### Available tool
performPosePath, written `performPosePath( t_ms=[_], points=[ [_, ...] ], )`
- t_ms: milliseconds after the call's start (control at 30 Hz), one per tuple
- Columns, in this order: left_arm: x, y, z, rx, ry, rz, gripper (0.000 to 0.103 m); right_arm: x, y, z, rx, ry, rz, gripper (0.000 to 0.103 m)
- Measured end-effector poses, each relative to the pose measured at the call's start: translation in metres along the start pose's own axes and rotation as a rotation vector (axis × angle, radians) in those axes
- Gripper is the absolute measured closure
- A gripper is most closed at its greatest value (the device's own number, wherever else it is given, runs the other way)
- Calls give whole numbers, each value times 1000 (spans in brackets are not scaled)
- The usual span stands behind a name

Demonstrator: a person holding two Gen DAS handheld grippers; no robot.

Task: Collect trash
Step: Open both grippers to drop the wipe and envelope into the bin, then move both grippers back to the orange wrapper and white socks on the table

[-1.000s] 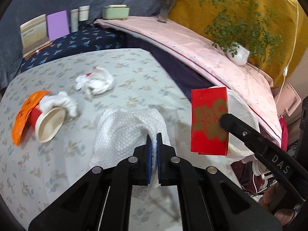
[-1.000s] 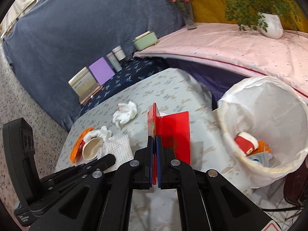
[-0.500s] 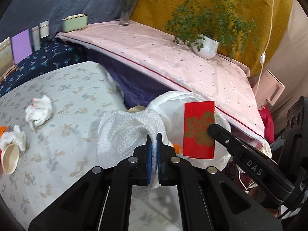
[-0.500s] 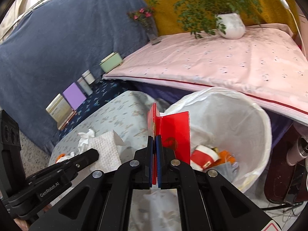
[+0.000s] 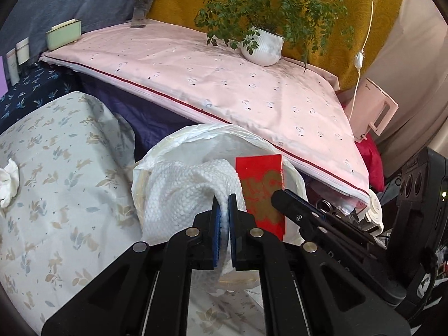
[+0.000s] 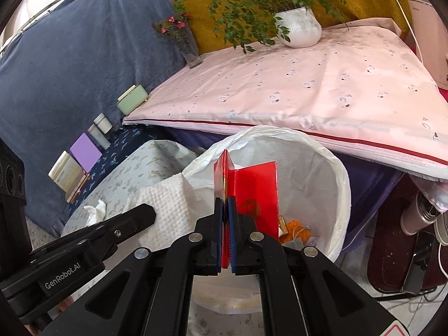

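Left wrist view: the left gripper [image 5: 224, 196] is clamped on a white paper towel [image 5: 184, 193] that hangs over the lined trash bin [image 5: 212, 134]. A crumpled tissue [image 5: 8, 182] lies on the table, well left of the bin.

Right wrist view: the right gripper [image 6: 224, 200] pinches a red envelope [image 6: 254, 193] above the bin's [image 6: 336, 184] opening; orange scraps [image 6: 298, 228] lie inside the bin.

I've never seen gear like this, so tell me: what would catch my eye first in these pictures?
Most striking is the bright red envelope, pinched in the right gripper above the white-lined trash bin. Just left of it, the left gripper holds a white paper towel at the bin's near edge. Behind, a leafy potted plant sits on a pink-covered table.
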State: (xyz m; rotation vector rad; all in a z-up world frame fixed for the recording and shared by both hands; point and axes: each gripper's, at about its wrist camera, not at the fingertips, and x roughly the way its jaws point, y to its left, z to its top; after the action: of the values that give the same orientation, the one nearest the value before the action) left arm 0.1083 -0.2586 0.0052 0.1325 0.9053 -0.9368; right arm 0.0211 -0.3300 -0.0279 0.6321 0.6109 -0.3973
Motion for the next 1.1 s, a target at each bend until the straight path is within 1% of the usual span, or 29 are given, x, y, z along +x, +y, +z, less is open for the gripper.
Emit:
performPosePath(
  t_ms=[33,67,100,133,167,200,633,1100],
  points=[
    [2,0,0,-2,4,0,96,0,-2,0,5,-1,-1,93],
    [4,0,1,-5,10,1,93,0,-4,0,11,-4,-5,93],
    [6,2,0,-15,18,4,86,0,-5,0,16,-5,-3,93],
    [7,4,0,-22,23,3,81,-1,-7,-1,22,-6,-1,93],
    [8,6,0,-31,24,9,73,-2,-8,-1,24,-8,-1,93],
    [6,8,-1,-39,15,13,70,-2,-8,-1,25,-9,0,93],
    [-17,27,-5,-48,-31,77,69,-9,6,-1,6,-15,26,92],
    [-46,61,-15,-86,-70,161,69,-7,50,-7,-71,6,56,92]
  ],
)
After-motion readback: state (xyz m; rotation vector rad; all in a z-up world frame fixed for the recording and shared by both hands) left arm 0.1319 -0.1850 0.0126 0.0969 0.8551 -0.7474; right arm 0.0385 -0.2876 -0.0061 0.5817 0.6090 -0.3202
